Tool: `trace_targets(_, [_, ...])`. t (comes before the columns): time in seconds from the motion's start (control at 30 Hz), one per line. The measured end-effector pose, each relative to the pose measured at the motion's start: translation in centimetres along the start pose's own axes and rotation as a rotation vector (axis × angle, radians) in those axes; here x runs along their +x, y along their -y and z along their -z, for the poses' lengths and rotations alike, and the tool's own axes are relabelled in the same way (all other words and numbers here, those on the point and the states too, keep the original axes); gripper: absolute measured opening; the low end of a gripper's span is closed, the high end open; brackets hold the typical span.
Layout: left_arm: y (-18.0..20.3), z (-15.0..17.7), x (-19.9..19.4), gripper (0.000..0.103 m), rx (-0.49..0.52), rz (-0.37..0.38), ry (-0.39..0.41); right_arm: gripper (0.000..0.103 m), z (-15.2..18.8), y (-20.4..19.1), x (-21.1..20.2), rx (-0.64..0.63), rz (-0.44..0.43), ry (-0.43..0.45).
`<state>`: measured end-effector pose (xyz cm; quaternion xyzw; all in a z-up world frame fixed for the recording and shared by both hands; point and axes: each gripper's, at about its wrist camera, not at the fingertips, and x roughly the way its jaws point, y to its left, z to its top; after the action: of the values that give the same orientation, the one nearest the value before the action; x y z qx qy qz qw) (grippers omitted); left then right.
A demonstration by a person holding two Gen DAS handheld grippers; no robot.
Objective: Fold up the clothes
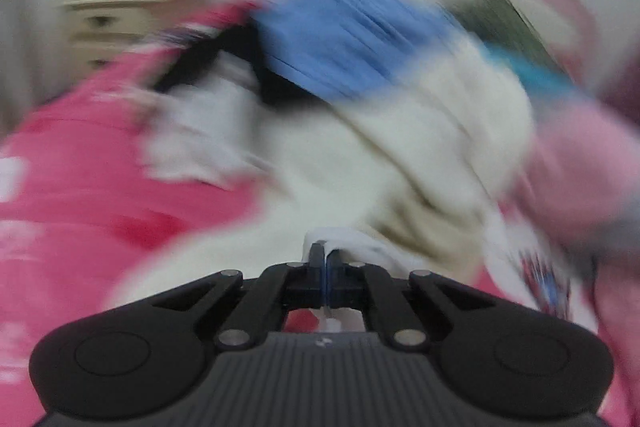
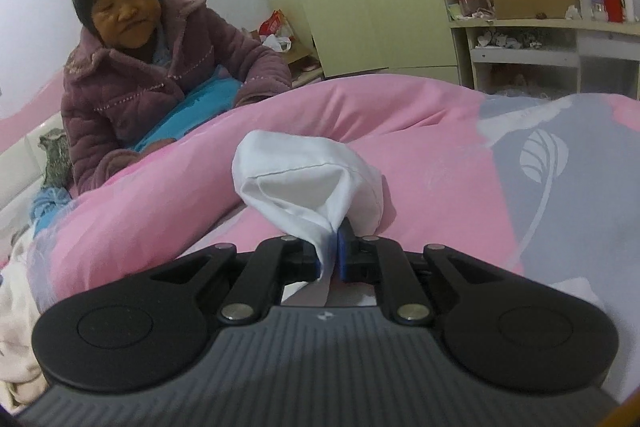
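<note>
The right claw [image 2: 330, 251] is pinched tight on a bunch of white cloth [image 2: 308, 183]. The cloth puffs up in a loose lump just past the claw tips, above the pink quilt [image 2: 400, 123] on the bed. A sewn edge shows across the lump.

The left claw [image 1: 325, 259] is closed too, with a bit of white cloth [image 1: 340, 241] nipped between its tips. This view is very blurry. I cannot tell if it is the same cloth the right claw holds. Past it lies a heap of clothes [image 1: 400, 131], some cream and some blue, on a bright pink bed cover [image 1: 80, 187].

A person in a purple jacket [image 2: 160, 75] sits at the far side of the bed, leaning on the quilt.

The step looks like holding a white piece up by its edge. I cannot say if it is being spread out to fold, or carried off the heap. To do it well, both claws should keep a firm pinch so the cloth does not slip. If they hold one piece, they should pull gently apart so it hangs flat, with no bunching. The cloth is soft and floppy, so slow moves work best.
</note>
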<state>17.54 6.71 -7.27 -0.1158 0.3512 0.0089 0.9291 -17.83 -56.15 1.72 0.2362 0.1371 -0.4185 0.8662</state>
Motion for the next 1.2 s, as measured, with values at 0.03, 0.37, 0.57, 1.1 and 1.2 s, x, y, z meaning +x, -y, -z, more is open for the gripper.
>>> trace_targets(0.03, [-2.7, -1.0, -1.8, 0.001, -0.047, -0.03, 0.033, 0.008, 0.1, 0.1, -0.2, 0.003, -0.003, 0.002])
trace_targets(0.37, [-27.4, -0.6, -11.3, 0.002, -0.339, -0.5, 0.096, 0.009, 1.0, 0.5, -0.4, 0.007, -0.008, 0.001])
trace_targets(0.57, [-34.4, 4.7, -7.2, 0.026, -0.388, -0.568, -0.219, 0.043, 1.7, -1.0, -0.7, -0.078, -0.005, -0.015])
trace_targets(1.1, [-20.5, 1.6, -9.4, 0.058, -0.14, -0.269, -0.087, 0.09, 3.0, -10.9, -6.1, -0.188, -0.273, 0.054])
trace_targets(1.2, [-12.8, 1.9, -6.3, 0.059, -0.022, -0.003, -0.196, 0.094, 6.7, -15.8, -3.3, -0.306, -0.438, -0.232])
